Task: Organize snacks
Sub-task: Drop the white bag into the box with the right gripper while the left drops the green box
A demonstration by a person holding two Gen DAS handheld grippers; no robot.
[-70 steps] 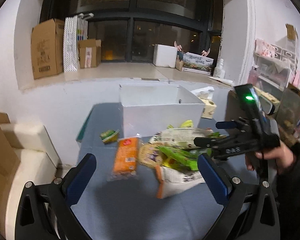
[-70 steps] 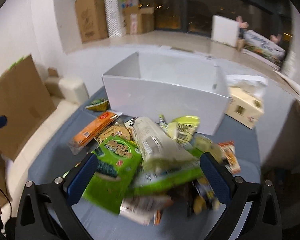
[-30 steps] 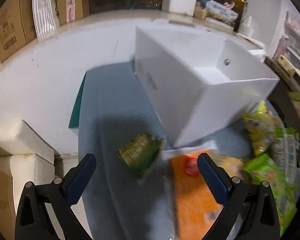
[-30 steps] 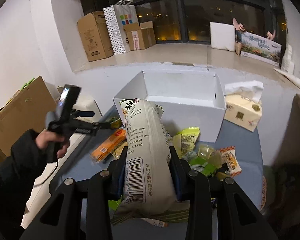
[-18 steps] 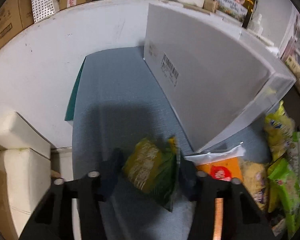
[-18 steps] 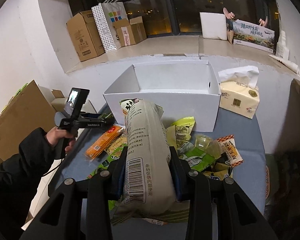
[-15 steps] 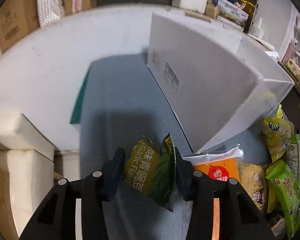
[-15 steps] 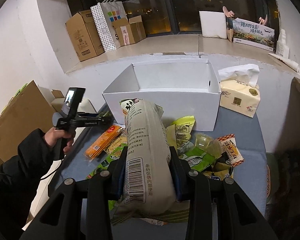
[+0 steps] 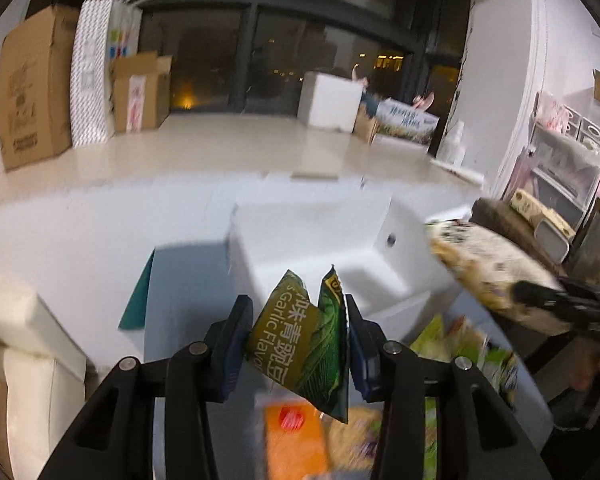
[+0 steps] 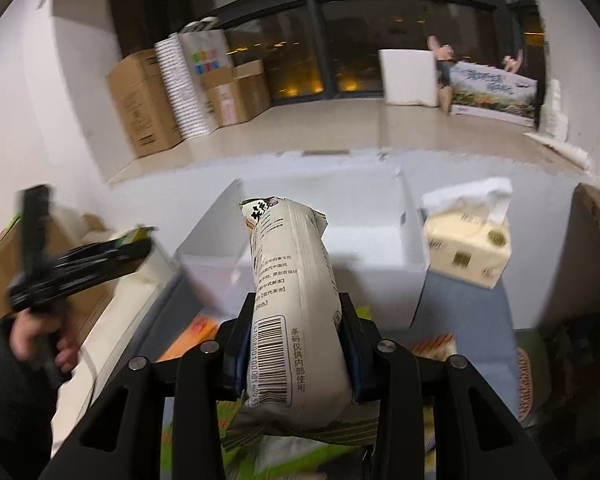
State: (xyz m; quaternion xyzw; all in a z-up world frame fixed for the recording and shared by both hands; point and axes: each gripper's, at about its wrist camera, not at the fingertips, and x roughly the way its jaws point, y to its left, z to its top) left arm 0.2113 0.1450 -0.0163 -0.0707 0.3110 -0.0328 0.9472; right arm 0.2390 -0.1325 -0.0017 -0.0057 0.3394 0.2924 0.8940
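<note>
Dark windows behind; tissue box (image 10: 468,252) beside white bin (image 10: 320,240).

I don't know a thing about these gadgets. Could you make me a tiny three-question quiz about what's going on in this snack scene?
1. True or false: the left gripper holds a small green foil garlic-pea packet.
2. What does the right gripper hold? A) an orange wafer pack B) a long cream paper-look snack bag C) nothing
3. Fill in: behind both held snacks stands an open white cardboard ___.

Key: 1 true; 2 B; 3 box.
</note>
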